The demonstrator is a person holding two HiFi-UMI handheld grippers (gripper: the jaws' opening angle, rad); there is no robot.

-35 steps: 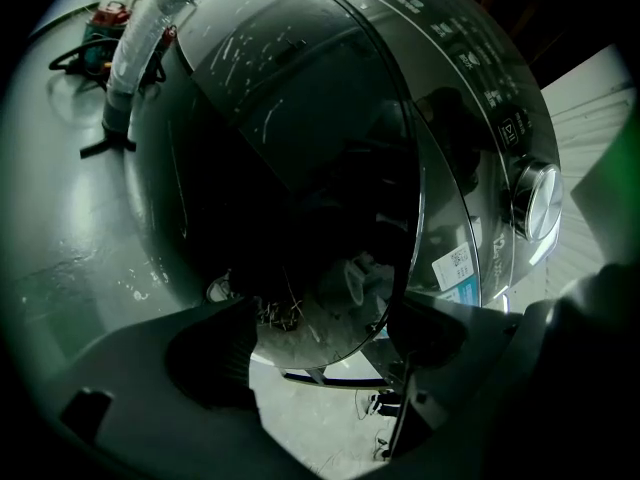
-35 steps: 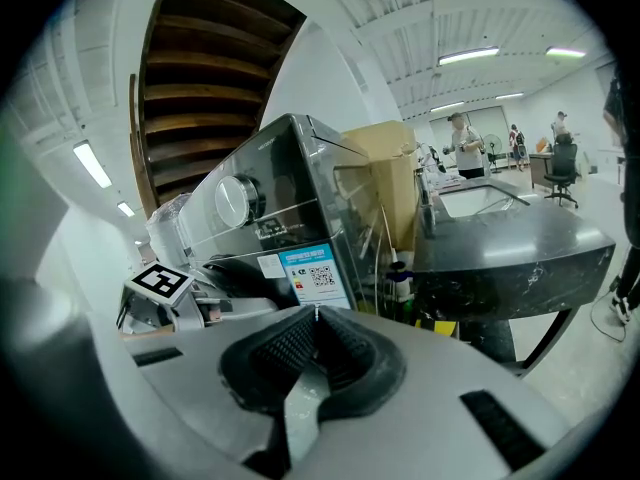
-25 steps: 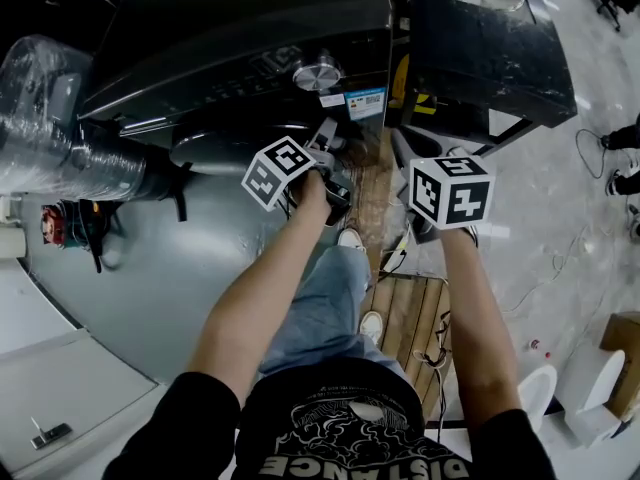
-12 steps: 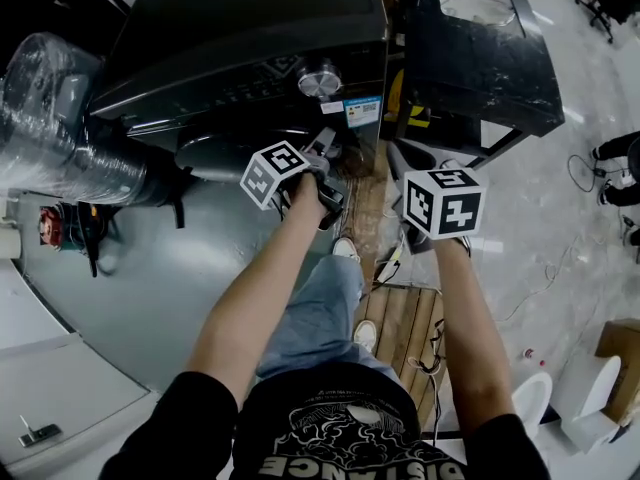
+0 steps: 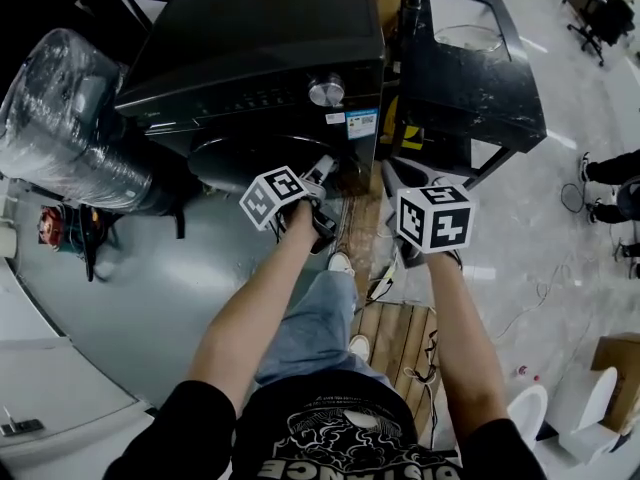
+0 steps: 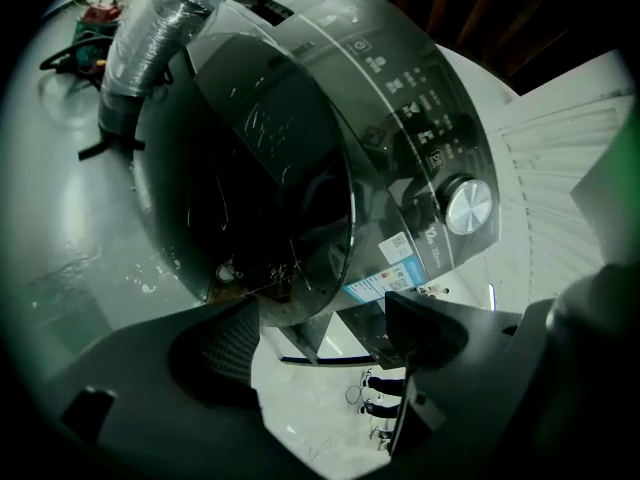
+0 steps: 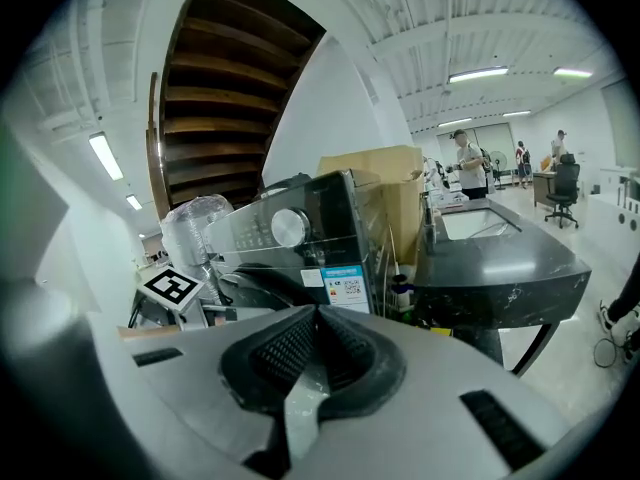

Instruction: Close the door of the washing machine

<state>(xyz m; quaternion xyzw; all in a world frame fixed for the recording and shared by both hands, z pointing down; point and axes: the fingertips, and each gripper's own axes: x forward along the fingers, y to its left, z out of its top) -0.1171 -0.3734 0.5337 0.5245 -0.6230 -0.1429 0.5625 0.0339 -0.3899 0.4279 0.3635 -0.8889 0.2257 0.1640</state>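
Left of the washer (image 5: 260,38), just beside it, we see a big bundle (image 5: 60,118) wrapped in clear film. The washer is black and stands on a grey floor (image 5: 150,268). Its round door (image 6: 250,168) sits in the washer's front. From the head view the door lies in against that front, though we cannot tell whether it is latched. On the washer's front, above the door and toward its right side, are a silver dial (image 5: 327,91) and, under the dial, a blue and white label (image 5: 361,123).

We hold our left tool (image 6: 320,323) at the washer's front, near the door's right edge and the label. Its jaws stand wide apart and hold nothing. The door's rim shows just beyond the gap, not between the pads. We cannot tell whether either jaw touches the door.

Our right tool (image 7: 314,313) is off the washer's right corner, apart from it, and points toward the washer's front. Its jaws are pressed together with nothing between them.

Just beside the washer on its right stands a dark surface (image 5: 480,88) with a sink (image 5: 470,38) cut into it. In front of the washer's right corner a wooden pallet (image 5: 400,328) lies on the floor. In the right gripper view, people (image 7: 470,163) stand well beyond the washer, past the surface.
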